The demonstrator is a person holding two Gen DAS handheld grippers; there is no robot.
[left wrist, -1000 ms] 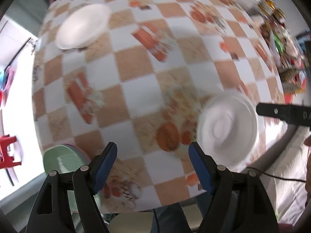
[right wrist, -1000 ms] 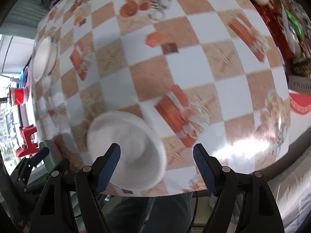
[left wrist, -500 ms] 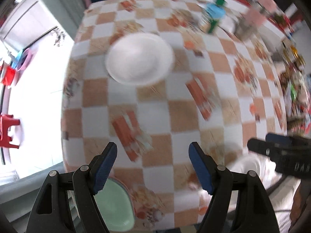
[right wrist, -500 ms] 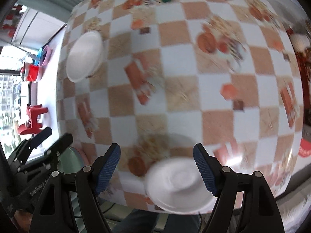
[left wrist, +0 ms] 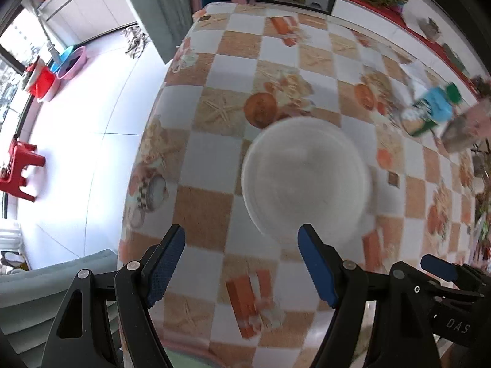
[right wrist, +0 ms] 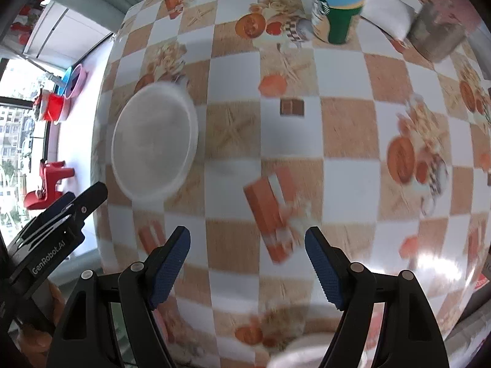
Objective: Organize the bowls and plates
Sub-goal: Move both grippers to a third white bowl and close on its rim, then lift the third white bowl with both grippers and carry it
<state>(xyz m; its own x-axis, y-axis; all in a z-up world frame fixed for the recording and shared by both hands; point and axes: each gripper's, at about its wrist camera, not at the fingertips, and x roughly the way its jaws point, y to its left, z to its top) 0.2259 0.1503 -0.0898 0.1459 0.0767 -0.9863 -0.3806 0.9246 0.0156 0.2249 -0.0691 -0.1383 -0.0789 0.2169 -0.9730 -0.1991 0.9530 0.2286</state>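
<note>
White round plate point(left wrist: 307, 178), seemingly upright and empty, flat on the checkered tablecloth point(left wrist: 214, 165).

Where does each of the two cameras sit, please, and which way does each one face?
Left wrist: on the left claw, facing down at the checkered table and white bowl; both blue pads open, the right claw at lower right.
Right wrist: on the right claw, facing down at the table; its pads open, the left claw at left.
Shared: the white bowl, the blue-lidded bottle, the table.
</note>
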